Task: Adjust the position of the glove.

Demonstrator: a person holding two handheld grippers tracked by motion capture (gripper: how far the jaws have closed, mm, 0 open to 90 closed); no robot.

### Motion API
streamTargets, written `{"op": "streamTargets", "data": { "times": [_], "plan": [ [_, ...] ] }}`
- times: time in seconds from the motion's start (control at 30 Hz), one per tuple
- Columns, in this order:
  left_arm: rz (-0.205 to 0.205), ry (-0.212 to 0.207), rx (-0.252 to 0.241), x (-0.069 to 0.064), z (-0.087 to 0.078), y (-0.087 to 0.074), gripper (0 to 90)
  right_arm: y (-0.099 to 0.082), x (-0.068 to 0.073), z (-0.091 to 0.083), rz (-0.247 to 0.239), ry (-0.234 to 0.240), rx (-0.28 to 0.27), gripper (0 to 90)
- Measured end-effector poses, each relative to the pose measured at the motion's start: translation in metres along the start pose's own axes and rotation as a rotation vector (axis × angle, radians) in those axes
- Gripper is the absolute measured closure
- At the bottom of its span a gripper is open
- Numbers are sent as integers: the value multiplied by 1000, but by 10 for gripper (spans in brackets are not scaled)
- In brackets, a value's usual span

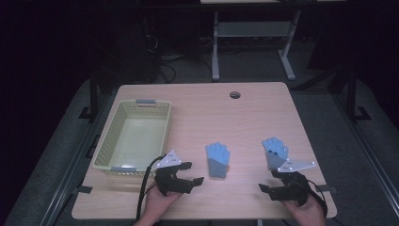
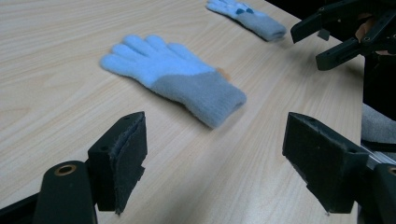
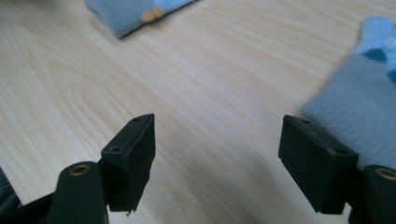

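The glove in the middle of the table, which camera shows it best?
The left gripper view: the middle glove lies whole and close, light blue fingers, grey cuff, flat on the table. The high view shows it whole but small and dim. The right gripper view catches just its cuff end at the top edge.

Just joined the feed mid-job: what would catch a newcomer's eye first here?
Two blue-and-grey gloves lie flat on the wooden table: the middle glove ahead of the left gripper, the right glove just beyond the right gripper. Both grippers are open and hold nothing. A pale yellow basket sits empty at the table's left.
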State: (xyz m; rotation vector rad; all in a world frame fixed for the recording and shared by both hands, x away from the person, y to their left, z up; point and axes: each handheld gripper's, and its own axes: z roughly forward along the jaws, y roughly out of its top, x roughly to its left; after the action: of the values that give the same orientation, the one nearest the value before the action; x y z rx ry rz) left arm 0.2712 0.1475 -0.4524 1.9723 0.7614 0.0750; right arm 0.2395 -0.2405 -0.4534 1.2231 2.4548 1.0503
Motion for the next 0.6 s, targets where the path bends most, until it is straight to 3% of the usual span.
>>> {"op": "streamTargets", "data": {
  "times": [0.33, 0.6],
  "plan": [
    [8, -4, -1, -3, 0, -1, 215, 4, 2, 5, -19, 2, 10, 266],
    [5, -4, -14, -3, -1, -1, 215, 21, 2, 5, -43, 13, 30, 261]
  ]
}}
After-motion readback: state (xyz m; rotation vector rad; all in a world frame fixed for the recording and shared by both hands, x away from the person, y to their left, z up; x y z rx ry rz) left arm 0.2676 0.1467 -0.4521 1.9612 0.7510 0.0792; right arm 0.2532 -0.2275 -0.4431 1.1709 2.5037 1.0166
